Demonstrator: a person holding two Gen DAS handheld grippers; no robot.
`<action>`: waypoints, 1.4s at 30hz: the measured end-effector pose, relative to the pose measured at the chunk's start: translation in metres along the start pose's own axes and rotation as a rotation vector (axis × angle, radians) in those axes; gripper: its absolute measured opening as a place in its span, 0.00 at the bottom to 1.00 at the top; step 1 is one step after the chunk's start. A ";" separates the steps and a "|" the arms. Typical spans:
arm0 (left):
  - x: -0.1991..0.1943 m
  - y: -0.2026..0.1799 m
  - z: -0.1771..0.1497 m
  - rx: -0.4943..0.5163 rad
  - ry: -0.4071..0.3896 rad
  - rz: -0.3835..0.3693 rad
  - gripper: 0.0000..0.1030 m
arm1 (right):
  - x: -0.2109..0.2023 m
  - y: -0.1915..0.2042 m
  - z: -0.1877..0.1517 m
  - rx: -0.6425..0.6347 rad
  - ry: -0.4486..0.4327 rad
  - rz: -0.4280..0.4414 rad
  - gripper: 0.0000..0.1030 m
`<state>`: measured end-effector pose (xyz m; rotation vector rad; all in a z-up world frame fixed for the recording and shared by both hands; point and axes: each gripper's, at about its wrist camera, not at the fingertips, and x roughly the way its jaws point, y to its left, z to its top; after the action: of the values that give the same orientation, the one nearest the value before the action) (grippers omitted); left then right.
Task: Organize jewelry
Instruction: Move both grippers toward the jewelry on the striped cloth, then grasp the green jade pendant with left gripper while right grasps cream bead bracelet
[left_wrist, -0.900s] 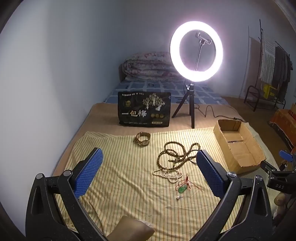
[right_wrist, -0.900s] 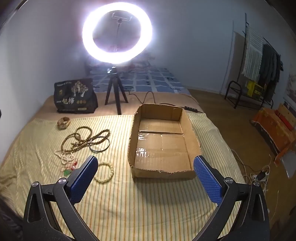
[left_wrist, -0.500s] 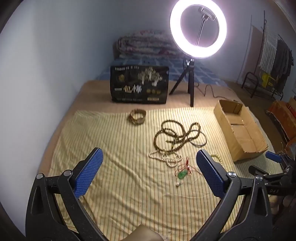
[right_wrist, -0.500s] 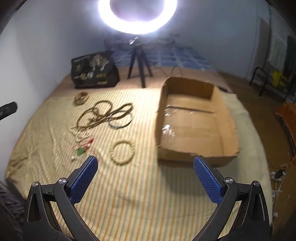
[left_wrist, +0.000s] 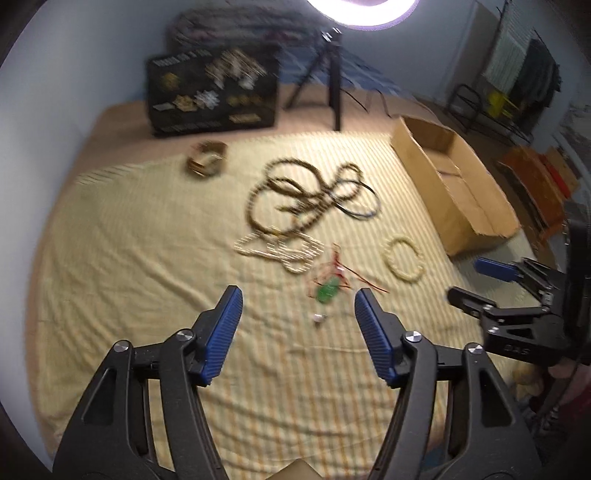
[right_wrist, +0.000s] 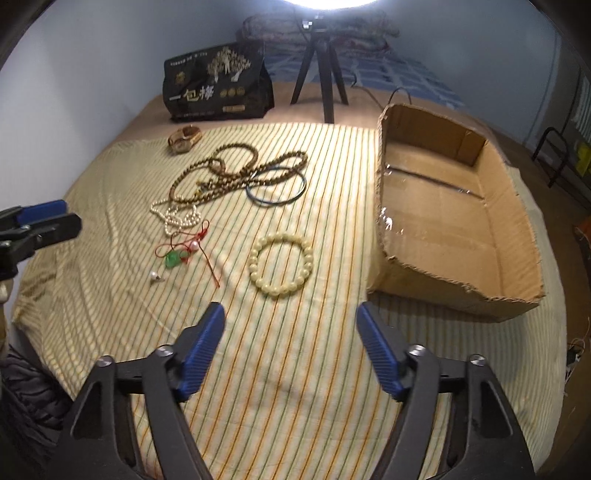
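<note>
The bed (right_wrist: 110, 110) carries a striped cloth (right_wrist: 295, 350). A cardboard box (right_wrist: 461, 288) lies on the cloth. Left of the box: cream bead bracelet (right_wrist: 281, 265), dark ring (right_wrist: 277, 188), brown bead string (right_wrist: 236, 171), pearl strand (right_wrist: 177, 216), green pendant (right_wrist: 173, 259), watch (right_wrist: 184, 138).

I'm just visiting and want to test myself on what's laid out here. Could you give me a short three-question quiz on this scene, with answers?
1. True or false: the cardboard box already holds some jewelry.
2. Which piece lies nearest the box: A) the gold watch, B) the cream bead bracelet, C) the pearl necklace?
3. What is held between the fingers of the right gripper and the left gripper?

Key: 1. False, it is empty. 2. B. 3. Nothing; both are open above the striped cloth.
</note>
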<state>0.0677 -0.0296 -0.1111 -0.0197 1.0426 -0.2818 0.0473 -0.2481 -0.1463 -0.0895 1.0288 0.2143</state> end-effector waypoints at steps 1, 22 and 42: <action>0.004 -0.003 0.000 0.015 0.014 -0.013 0.58 | 0.002 0.000 0.000 0.002 0.005 0.009 0.67; 0.085 -0.021 0.006 0.139 0.194 -0.111 0.31 | 0.039 0.010 0.009 0.010 0.070 0.073 0.48; 0.119 -0.021 0.017 0.167 0.213 -0.080 0.26 | 0.064 0.028 0.019 -0.072 0.103 0.104 0.28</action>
<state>0.1334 -0.0802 -0.2000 0.1220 1.2281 -0.4502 0.0892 -0.2089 -0.1911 -0.1130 1.1292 0.3444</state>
